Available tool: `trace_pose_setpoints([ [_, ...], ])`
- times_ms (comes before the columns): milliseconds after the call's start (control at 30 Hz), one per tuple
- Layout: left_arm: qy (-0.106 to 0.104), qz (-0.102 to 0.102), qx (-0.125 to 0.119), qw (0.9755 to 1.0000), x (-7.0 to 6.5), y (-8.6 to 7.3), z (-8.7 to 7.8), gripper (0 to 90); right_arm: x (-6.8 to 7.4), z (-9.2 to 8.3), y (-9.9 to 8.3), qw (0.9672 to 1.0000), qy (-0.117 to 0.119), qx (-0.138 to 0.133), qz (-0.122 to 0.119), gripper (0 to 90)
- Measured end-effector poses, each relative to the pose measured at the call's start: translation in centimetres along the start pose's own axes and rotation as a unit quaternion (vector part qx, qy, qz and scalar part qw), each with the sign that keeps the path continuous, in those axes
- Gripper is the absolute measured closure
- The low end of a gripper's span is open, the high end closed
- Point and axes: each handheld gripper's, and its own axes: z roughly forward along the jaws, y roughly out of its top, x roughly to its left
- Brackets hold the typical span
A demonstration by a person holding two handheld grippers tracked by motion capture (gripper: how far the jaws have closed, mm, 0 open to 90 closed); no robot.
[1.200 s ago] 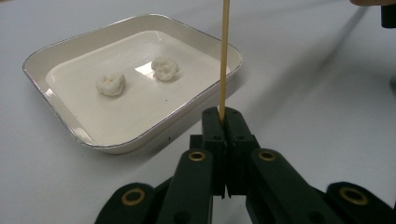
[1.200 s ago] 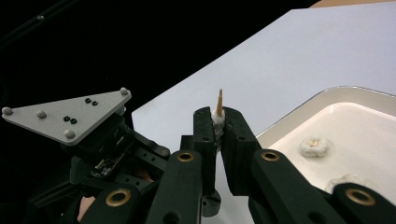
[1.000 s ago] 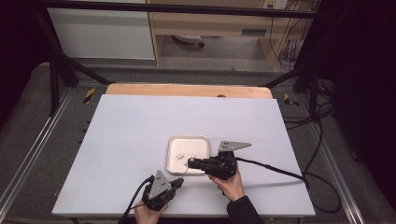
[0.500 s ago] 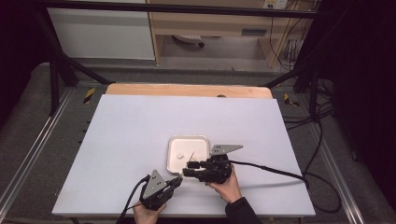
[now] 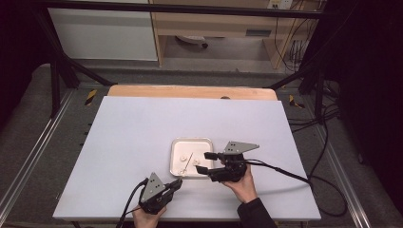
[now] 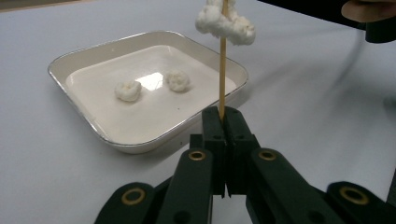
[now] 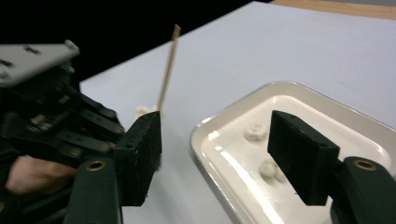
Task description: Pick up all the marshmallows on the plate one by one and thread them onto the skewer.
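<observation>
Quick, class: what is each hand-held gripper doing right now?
Left hand-held gripper: closed on the skewer.
Right hand-held gripper: open, holding nothing; jaws have just been opening.

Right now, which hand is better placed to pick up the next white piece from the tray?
Right gripper: open, empty, at the tray. Left gripper is clamped on the skewer.
</observation>
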Motion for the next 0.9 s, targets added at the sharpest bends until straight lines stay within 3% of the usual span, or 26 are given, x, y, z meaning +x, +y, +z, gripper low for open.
trace_pose_setpoints([
  [200, 0.009, -0.008, -0.005, 0.9999, 0.4, -0.1, -0.6, 88.9, -1.2, 1.9, -0.2, 0.9984, -0.041, 0.038, -0.007, 36.9],
  [233, 0.010, -0.009, -0.005, 0.9999, 0.5, -0.1, -0.6, 88.8, -1.6, 2.9, -0.3, 0.9965, -0.054, 0.061, -0.017, 39.1],
  [300, 0.013, -0.009, -0.002, 0.9999, 0.5, -0.1, -0.6, 88.8, -1.8, 3.3, -0.4, 0.9955, -0.058, 0.071, -0.020, 40.3],
  [333, 0.014, -0.010, 0.000, 0.9999, 0.6, -0.1, -0.6, 88.8, -2.0, 4.4, -0.6, 0.9930, -0.068, 0.092, -0.028, 42.2],
  [367, 0.014, -0.011, 0.002, 0.9998, 0.6, -0.1, -0.6, 88.8, -2.0, 4.4, -0.6, 0.9930, -0.068, 0.092, -0.028, 42.2],
  [500, 0.013, -0.014, 0.007, 0.9998, 0.6, -0.1, -0.5, 88.8, -2.7, 6.2, -1.1, 0.9866, -0.080, 0.135, -0.047, 46.3],
  [633, 0.011, -0.014, 0.011, 0.9998, 0.7, -0.2, -0.4, 88.7, -3.4, 7.0, -1.7, 0.9822, -0.093, 0.151, -0.062, 52.0],
  [900, 0.008, -0.018, 0.013, 0.9997, 0.7, -0.1, -0.3, 88.7, -3.3, 7.0, -1.9, 0.9820, -0.087, 0.147, -0.081, 67.3],
])
